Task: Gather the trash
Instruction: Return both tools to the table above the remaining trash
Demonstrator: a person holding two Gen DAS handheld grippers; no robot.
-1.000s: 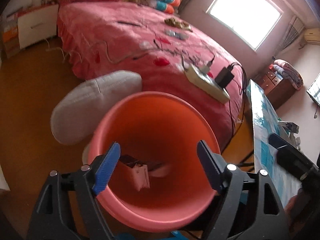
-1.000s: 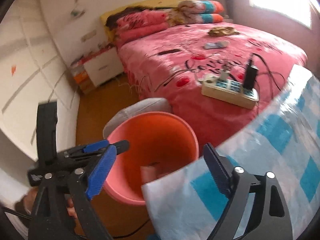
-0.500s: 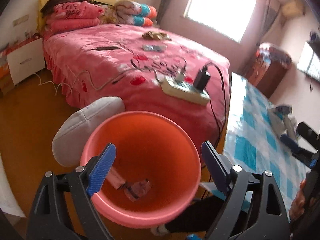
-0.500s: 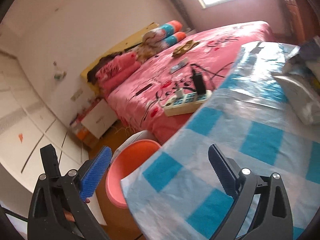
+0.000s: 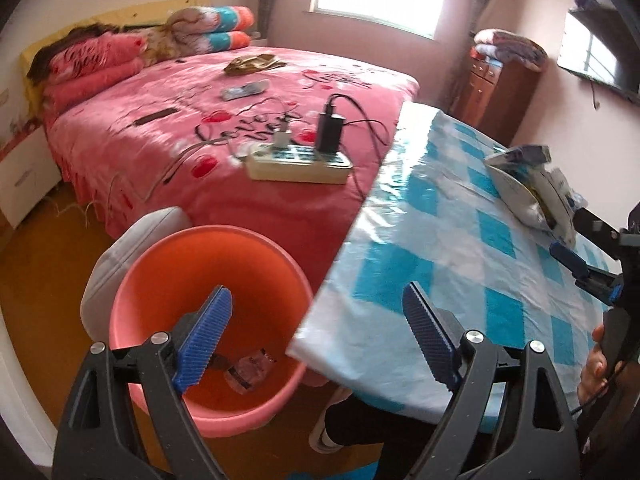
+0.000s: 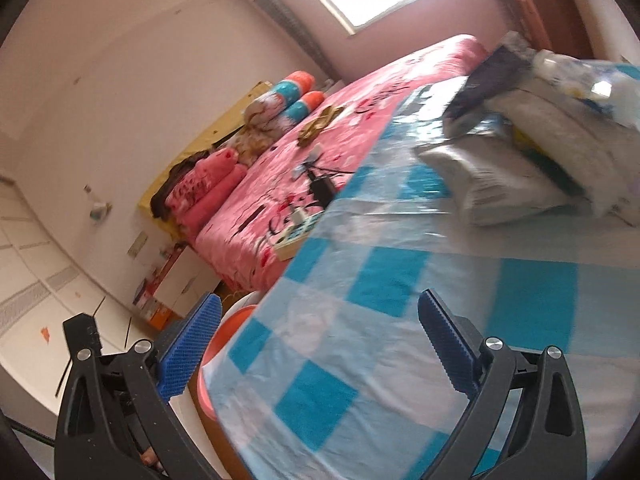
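Currently both the left gripper [image 5: 316,332] and right gripper [image 6: 320,340] are standing wide open and empty, having just opened. At seven o'clock, the orange bucket [image 5: 168,256] is holding a clear wrapper [image 5: 250,372]; at two o'clock, crumpled bags [image 6: 520,160] are awaiting collection on the checked tablecloth [image 6: 400,320], beside the pink bed [image 5: 200,120].

The bucket [image 5: 200,264] was salmon-orange. The tablecloth [image 5: 452,248] carried a blue-and-white check. The bedspread [image 5: 168,136] was pink with red hearts and black script. The power strip [image 5: 296,166] was cream. Gripper pads [image 5: 206,332] were blue, ribbed. The floor [image 5: 36,264] was brown.
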